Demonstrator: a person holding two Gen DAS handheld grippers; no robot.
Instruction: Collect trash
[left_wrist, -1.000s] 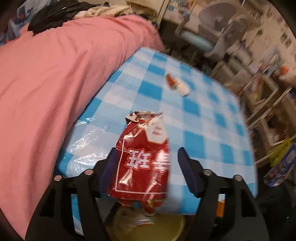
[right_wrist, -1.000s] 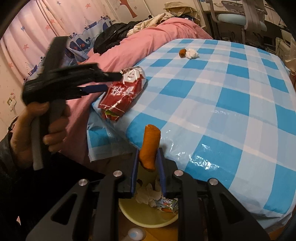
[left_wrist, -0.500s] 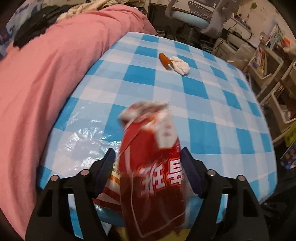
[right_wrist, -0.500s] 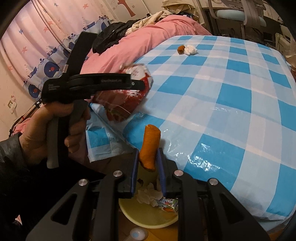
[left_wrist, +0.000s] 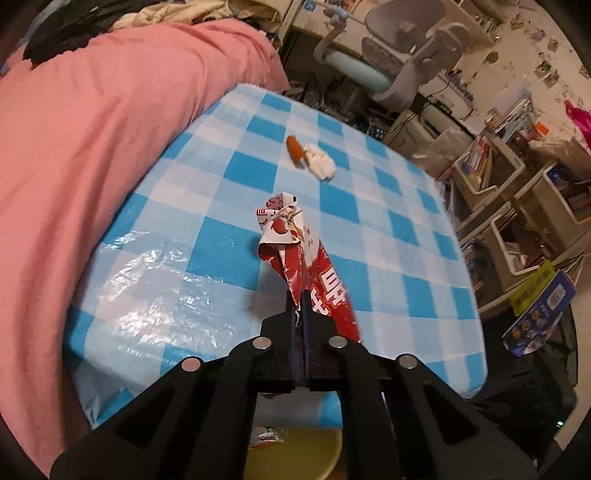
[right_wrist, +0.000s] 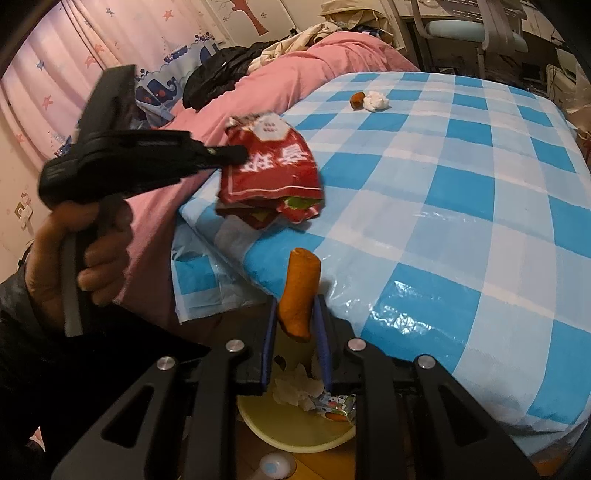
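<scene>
The left gripper (left_wrist: 300, 295) is pinching the red snack bag (left_wrist: 314, 269) above the table's (right_wrist: 461, 192) near edge. The right gripper (right_wrist: 297, 325) is clamping an orange scrap (right_wrist: 299, 291) over the yellow bin (right_wrist: 291, 435), which is already holding wrappers. Another scrap (right_wrist: 357, 100) and a tissue (right_wrist: 376, 100) are waiting far across the table.

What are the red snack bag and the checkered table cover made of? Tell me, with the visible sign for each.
Red snack bag: apparently thin plastic or foil film; it crumples into sharp creases and looks glossy where the left tongs pinch it.
Checkered table cover: probably plastic sheeting, since wrinkled patches throw bright glare.
</scene>
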